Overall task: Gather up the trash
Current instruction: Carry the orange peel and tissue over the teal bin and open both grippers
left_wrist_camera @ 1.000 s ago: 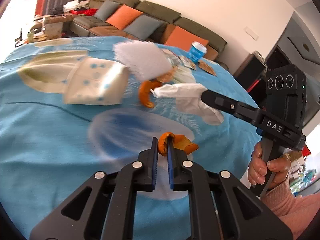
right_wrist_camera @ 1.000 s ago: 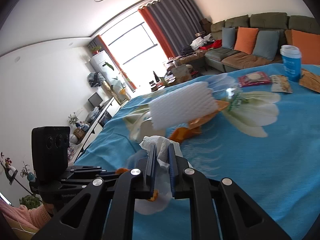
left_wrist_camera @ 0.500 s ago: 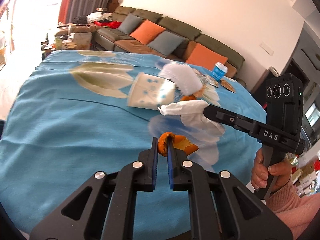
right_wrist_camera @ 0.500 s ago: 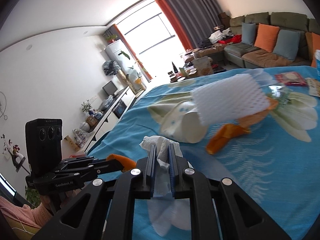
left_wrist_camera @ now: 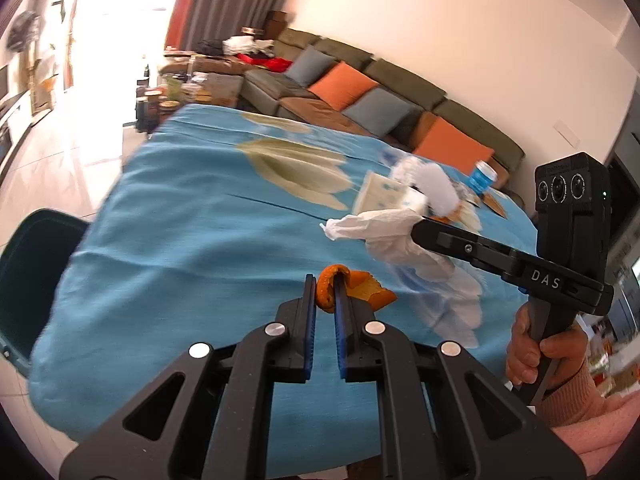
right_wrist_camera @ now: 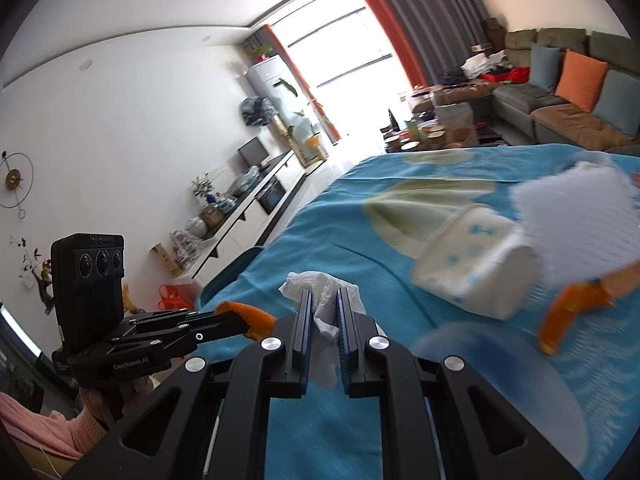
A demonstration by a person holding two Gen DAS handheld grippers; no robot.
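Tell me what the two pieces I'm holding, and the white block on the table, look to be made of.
Left gripper holds an orange peel: matte orange rind, curled, pale inside.
Right gripper holds a tissue: thin white paper, soft and crumpled, hanging limp.
The white block is blurred; its ribbed white surface suggests packing foam, but I can't be sure.

Desk under blue floral cloth (left_wrist_camera: 192,240). Olive sectional sofa (left_wrist_camera: 384,76) behind it with orange cushion (left_wrist_camera: 342,86) and grey cushion (left_wrist_camera: 378,110). Orange-grey curtains (right_wrist_camera: 424,28) at bright window. White cabinet run (right_wrist_camera: 256,216) on far wall, round wall clock (right_wrist_camera: 14,179) above.
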